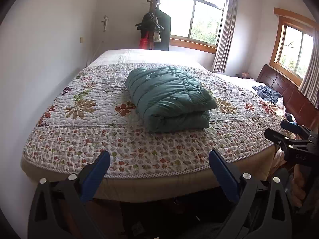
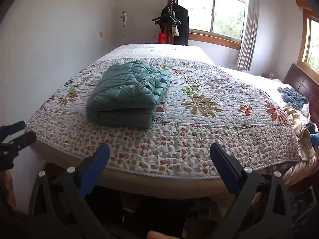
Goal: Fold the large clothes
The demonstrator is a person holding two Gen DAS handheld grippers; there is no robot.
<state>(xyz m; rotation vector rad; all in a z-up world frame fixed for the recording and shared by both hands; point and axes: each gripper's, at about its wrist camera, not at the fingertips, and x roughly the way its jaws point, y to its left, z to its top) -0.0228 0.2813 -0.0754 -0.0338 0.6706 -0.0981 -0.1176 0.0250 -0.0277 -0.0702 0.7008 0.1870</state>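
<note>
A teal puffer jacket (image 1: 169, 97) lies folded into a thick rectangular bundle on the floral quilt (image 1: 99, 139), near the middle of the bed. In the right wrist view the folded jacket (image 2: 127, 93) sits left of centre. My left gripper (image 1: 159, 155) hovers open at the bed's near edge, well short of the jacket, with nothing between its blue pads. My right gripper (image 2: 159, 149) is open too, held back at the same edge and empty. Each gripper shows at the side of the other's view: the right gripper (image 1: 287, 131), the left gripper (image 2: 18, 131).
The bed (image 2: 159, 181) stands against a white wall on the left. Loose clothes (image 2: 295, 97) are piled by the dark wooden headboard (image 1: 289, 91) at the right. A coat rack (image 1: 155, 23) with hangers stands behind the bed, by a curtained window (image 1: 191, 16).
</note>
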